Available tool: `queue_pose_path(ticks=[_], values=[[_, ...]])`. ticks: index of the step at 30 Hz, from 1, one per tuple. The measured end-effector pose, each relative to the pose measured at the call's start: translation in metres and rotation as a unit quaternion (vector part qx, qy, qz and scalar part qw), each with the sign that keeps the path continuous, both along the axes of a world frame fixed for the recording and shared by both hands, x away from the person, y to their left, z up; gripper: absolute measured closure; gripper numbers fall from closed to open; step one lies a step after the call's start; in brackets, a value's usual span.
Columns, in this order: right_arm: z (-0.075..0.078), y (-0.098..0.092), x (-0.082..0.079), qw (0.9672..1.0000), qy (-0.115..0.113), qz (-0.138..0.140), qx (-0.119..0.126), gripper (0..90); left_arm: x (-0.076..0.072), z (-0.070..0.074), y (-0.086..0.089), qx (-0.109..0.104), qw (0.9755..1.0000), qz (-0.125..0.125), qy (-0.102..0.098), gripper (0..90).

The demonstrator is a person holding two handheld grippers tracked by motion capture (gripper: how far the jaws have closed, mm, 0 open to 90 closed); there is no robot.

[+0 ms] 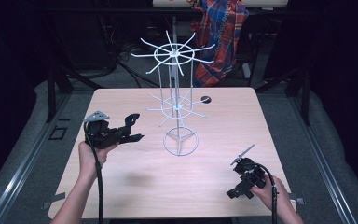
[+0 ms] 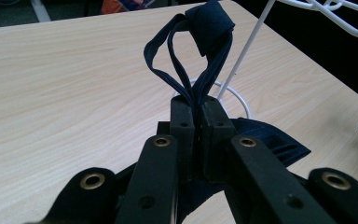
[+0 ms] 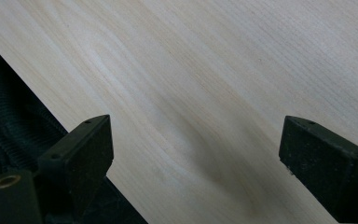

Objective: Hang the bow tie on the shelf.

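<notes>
My left gripper point(image 1: 127, 132) hovers over the left part of the table, pointing toward the white wire rack point(image 1: 179, 93). In the left gripper view its jaws point(image 2: 198, 109) are shut on a navy fabric loop point(image 2: 200, 42), which stands up from the pads with a wrapped band at its top. More of the fabric hangs below the jaws. The rack's base ring point(image 2: 235, 95) and a thin upright rod lie just beyond the loop. My right gripper point(image 1: 237, 191) rests low at the table's front right. Its jaws point(image 3: 196, 140) are wide open over bare wood with nothing between them.
The rack has two tiers of spoke-like arms point(image 1: 173, 53) above a ring base point(image 1: 181, 141). A small dark hole point(image 1: 205, 99) sits in the tabletop behind it. A plaid cloth point(image 1: 221, 37) hangs beyond the table. The table's edge point(image 3: 51, 100) runs close by the right gripper.
</notes>
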State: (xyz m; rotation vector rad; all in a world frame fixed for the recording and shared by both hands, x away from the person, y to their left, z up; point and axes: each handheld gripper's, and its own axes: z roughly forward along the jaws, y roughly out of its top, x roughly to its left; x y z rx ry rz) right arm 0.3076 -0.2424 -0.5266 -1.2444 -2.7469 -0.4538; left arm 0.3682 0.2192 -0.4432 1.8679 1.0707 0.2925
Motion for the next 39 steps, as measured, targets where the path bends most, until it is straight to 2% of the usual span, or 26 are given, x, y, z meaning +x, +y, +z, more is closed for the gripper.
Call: queue_pose_path(ticks=[2,4,10,19,20,21,22,24,29,30,31,39], values=[[0.001,-0.002,0.002,0.9999,0.003,0.011,-0.012,9.6,0.001,0.000,-0.002,-0.001,1.0000,0.002,-0.001,85.2],[0.000,0.000,-0.001,1.0000,0.001,-0.005,0.007,9.6,0.002,0.002,-0.003,-0.001,1.0000,0.002,-0.003,85.3],[0.001,-0.001,0.000,1.0000,0.002,0.004,-0.005,9.6,0.004,0.006,-0.004,-0.003,0.9999,-0.001,-0.010,85.3],[0.001,-0.001,0.000,1.0000,0.001,0.002,-0.005,9.6,0.010,0.013,-0.007,-0.012,0.9997,0.000,-0.020,85.2],[0.000,-0.001,-0.001,1.0000,0.006,-0.002,0.005,9.6,0.010,0.014,-0.007,-0.016,0.9996,0.001,-0.023,85.2],[0.000,-0.001,-0.001,1.0000,0.005,-0.002,0.005,9.6,0.011,0.015,-0.007,-0.018,0.9996,0.002,-0.022,85.3],[0.001,-0.001,0.000,1.0000,0.003,0.002,-0.004,9.6,0.011,0.015,-0.006,-0.018,0.9995,0.001,-0.025,85.3],[0.001,-0.001,0.000,1.0000,0.004,0.006,-0.006,9.6,0.012,0.018,-0.006,-0.020,0.9994,0.002,-0.027,85.2],[0.001,-0.002,0.000,0.9999,0.004,0.006,-0.008,9.6,0.014,0.021,-0.009,-0.021,0.9993,-0.004,-0.031,85.2],[0.000,-0.001,-0.001,1.0000,0.007,-0.002,0.005,9.6,0.014,0.022,-0.010,-0.021,0.9992,-0.007,-0.033,85.3],[0.000,-0.001,-0.001,1.0000,0.004,0.002,-0.004,9.6,0.014,0.022,-0.011,-0.022,0.9992,-0.007,-0.033,85.3],[0.001,-0.001,-0.001,0.9999,0.004,0.007,-0.007,9.6,0.017,0.023,-0.022,-0.018,0.9991,-0.022,-0.033,85.2]])
